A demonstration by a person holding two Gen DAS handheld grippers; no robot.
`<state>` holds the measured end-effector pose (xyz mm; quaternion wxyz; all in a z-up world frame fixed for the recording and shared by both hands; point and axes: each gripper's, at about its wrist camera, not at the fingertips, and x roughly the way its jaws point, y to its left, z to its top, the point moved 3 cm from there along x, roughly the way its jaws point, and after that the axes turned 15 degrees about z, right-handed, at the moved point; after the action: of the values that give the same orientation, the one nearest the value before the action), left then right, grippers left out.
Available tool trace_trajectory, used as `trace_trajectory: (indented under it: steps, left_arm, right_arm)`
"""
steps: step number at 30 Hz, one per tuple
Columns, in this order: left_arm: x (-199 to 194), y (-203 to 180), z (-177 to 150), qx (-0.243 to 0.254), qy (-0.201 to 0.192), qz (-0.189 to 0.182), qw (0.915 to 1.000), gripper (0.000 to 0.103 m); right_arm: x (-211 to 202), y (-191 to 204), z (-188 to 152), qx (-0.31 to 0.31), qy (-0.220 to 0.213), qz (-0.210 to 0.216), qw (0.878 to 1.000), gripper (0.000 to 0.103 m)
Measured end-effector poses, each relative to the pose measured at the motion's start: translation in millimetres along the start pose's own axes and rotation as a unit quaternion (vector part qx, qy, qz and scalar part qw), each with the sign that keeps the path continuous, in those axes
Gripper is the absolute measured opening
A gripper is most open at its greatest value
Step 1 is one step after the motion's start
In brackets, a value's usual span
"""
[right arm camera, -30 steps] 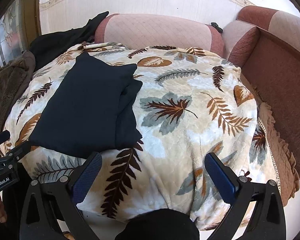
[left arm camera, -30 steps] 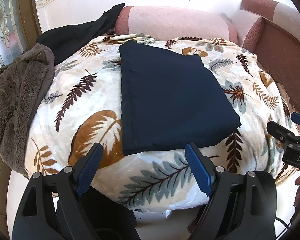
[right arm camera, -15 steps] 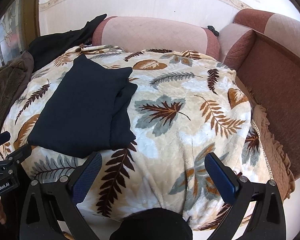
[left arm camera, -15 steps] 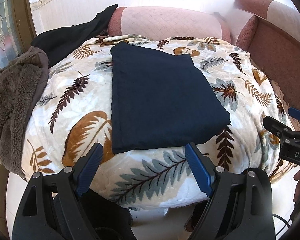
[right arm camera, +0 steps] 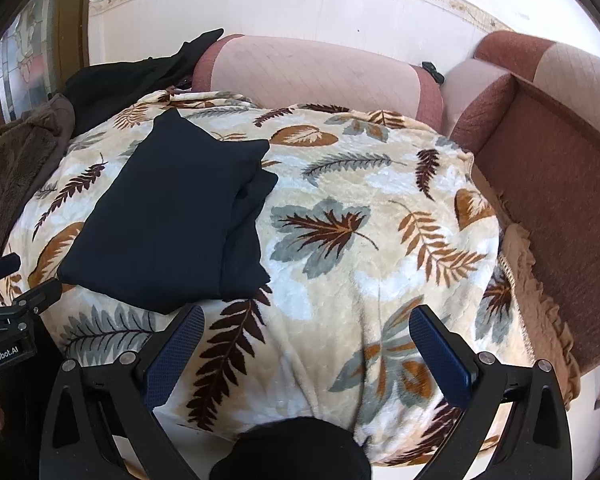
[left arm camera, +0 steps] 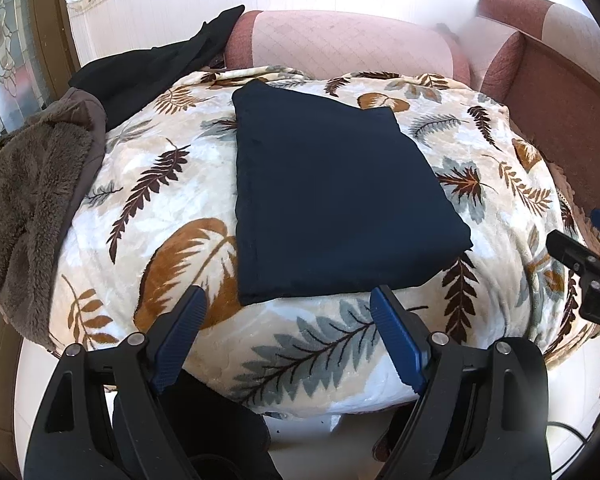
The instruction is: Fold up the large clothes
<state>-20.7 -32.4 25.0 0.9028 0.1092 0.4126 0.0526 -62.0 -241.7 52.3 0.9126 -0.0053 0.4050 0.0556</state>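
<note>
Left wrist view: your left gripper (left arm camera: pixel 286 336) was held with fingers spread wide and nothing between them, short of the near edge of the dark navy garment (left arm camera: pixel 332 200). The garment lay as a flat folded rectangle on the leaf-print blanket (left arm camera: pixel 148 216), centre of the seat. A grey fleece (left arm camera: pixel 24 200) and a black garment (left arm camera: pixel 148 68) lay at the far left.

Right wrist view: your right gripper (right arm camera: pixel 308 344) was likewise spread and empty, over bare blanket to the right of the garment (right arm camera: pixel 164 216). A lower layer stuck out along its right side. You would likely find it soft, limp and light; the stacked near corners looked the best place to pinch, taking all the layers together.
</note>
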Motion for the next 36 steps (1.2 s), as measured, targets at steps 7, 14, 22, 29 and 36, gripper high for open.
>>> trace_trajectory:
  steps: [7, 14, 22, 29, 36]
  left_arm:
    - [-1.2, -8.7, 7.8, -0.001, -0.004, -0.003, 1.0000, 0.084]
    - [5.3, -19.7, 11.9, 0.005, 0.004, -0.007, 1.0000, 0.084]
    - [11.3, -27.5, 11.2, 0.019, 0.013, -0.011, 0.9997, 0.084]
    - [11.6, -31.5, 9.2, 0.025, 0.018, -0.018, 0.9994, 0.084]
    - [9.2, -34.1, 7.5, 0.027, 0.021, -0.018, 0.9993, 0.084]
  right_arm:
    - [-15.0, -9.9, 14.1, -0.015, -0.020, -0.005, 1.000, 0.103]
    - [-0.5, -15.2, 14.7, -0.021, -0.007, -0.001, 1.000, 0.103]
    - [8.2, -21.5, 15.4, -0.006, -0.006, 0.009, 1.000, 0.103]
    - [14.2, -19.3, 11.5, 0.001, 0.003, 0.021, 1.000, 0.103]
    - [13.8, -16.5, 10.8, 0.002, 0.003, 0.024, 1.000, 0.103]
